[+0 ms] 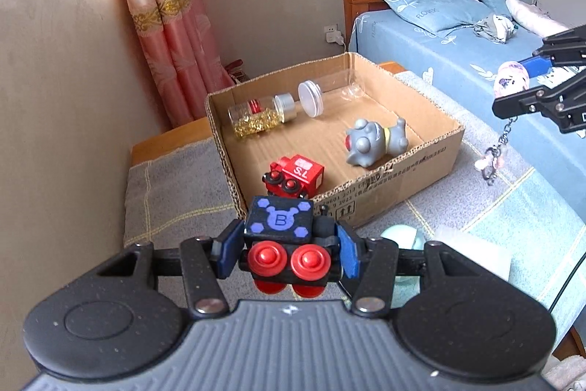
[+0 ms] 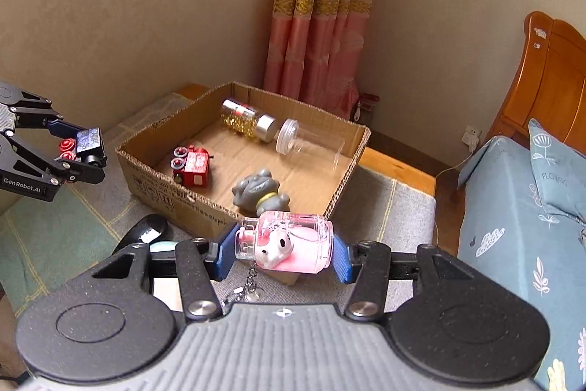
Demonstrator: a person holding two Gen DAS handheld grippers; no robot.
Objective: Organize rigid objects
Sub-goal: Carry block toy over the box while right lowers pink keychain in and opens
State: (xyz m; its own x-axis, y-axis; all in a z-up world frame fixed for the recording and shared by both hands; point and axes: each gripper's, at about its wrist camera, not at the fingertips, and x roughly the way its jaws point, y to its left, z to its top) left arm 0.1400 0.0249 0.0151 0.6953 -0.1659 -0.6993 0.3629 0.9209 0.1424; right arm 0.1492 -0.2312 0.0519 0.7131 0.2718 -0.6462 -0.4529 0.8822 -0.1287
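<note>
My left gripper is shut on a black toy truck with red wheels and a blue "B" top, held in the air before the near wall of the cardboard box. My right gripper is shut on a clear pink bottle charm with a small white figure and a dangling chain, held just in front of the cardboard box. Inside the box lie a red toy truck, a grey figurine, a jar of gold bits and a clear jar.
The box rests on a grey and green checked cloth over a low wooden stand beside a bed. A pale round object and a white box lie on the cloth near the box. A black glossy object lies there too. Wall and pink curtain stand behind.
</note>
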